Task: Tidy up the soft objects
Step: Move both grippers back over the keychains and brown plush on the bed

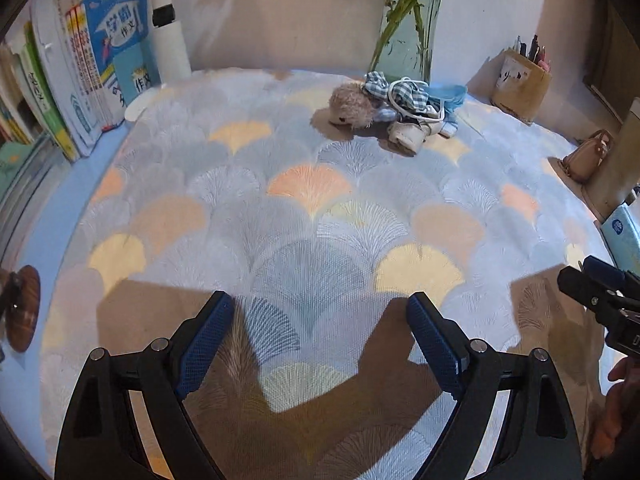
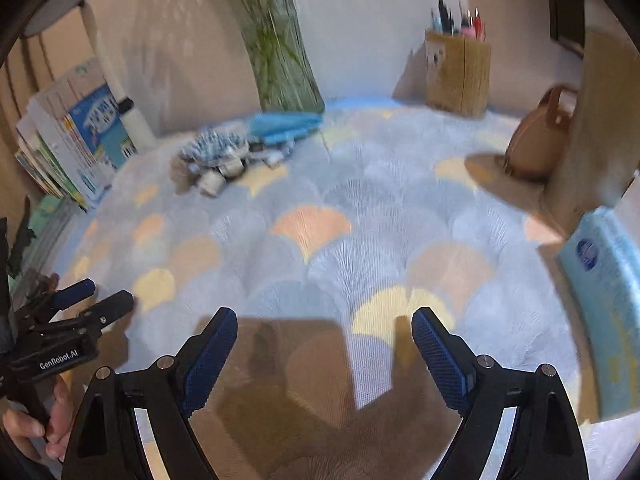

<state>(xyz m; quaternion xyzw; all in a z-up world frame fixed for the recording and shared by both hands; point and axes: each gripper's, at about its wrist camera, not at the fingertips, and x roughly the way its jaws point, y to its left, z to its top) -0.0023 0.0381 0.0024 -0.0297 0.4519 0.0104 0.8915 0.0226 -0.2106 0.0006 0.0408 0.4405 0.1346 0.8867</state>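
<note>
The left gripper hangs over the patterned cloth that covers the counter, its jaws standing wide apart with only bare cloth and shadow between the blue pads. The right gripper is likewise spread wide and empty above the same cloth. Each gripper shows in the other's view: the right one at 4 o'clock of the left wrist view, the left one at 8 o'clock of the right wrist view, where a hand grips its handle.

The soft objects lie in one small heap well ahead of both grippers. In the left wrist view the heap sits at about 1 o'clock: a fuzzy beige plush toy touching a blue-and-white checked cloth piece, with a folded light blue fabric just behind and small white shoes at the near edge. In the right wrist view the same heap is blurred, at about 11 o'clock.

A glass vase with green stems stands just behind the heap. A wooden pen holder sits at 2 o'clock, a small brown bag at 3 o'clock, and a row of books at 10 o'clock. A light blue tissue pack lies at 3 o'clock of the right wrist view
</note>
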